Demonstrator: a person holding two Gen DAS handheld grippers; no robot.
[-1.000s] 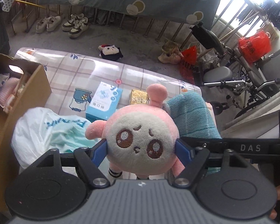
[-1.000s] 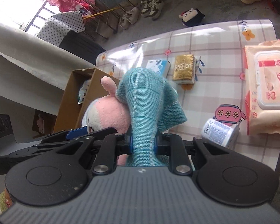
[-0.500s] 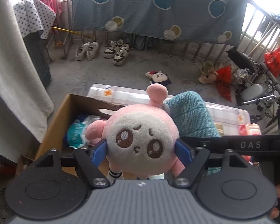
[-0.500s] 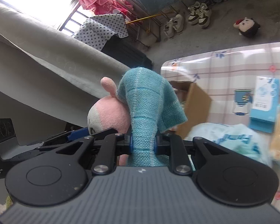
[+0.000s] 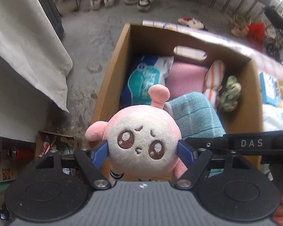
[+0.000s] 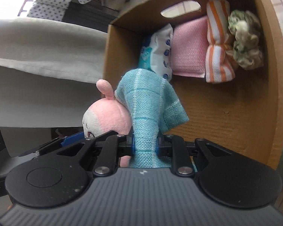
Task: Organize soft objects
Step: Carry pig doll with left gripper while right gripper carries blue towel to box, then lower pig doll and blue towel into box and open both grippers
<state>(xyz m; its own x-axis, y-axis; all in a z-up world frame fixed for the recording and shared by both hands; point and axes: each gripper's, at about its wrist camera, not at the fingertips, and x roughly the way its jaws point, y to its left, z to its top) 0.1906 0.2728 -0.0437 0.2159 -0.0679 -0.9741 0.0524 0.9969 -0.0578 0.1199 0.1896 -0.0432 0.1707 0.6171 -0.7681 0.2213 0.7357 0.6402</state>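
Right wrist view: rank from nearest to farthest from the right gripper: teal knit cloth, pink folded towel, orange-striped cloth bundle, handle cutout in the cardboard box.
1. Teal knit cloth: clamped in the right gripper.
2. Pink folded towel: mid-box, against the far wall.
3. Orange-striped cloth bundle: right of the towel; too close to the towel to call.
4. Handle cutout: in the far wall of the cardboard box.

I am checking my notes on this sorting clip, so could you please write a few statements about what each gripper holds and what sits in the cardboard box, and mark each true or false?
1. The left gripper holds a pink plush toy. True.
2. The right gripper is empty. False: it clamps a teal cloth.
3. The cardboard box is empty. False: it holds several soft items.
4. An orange-striped cloth lies beside a pink towel. True.
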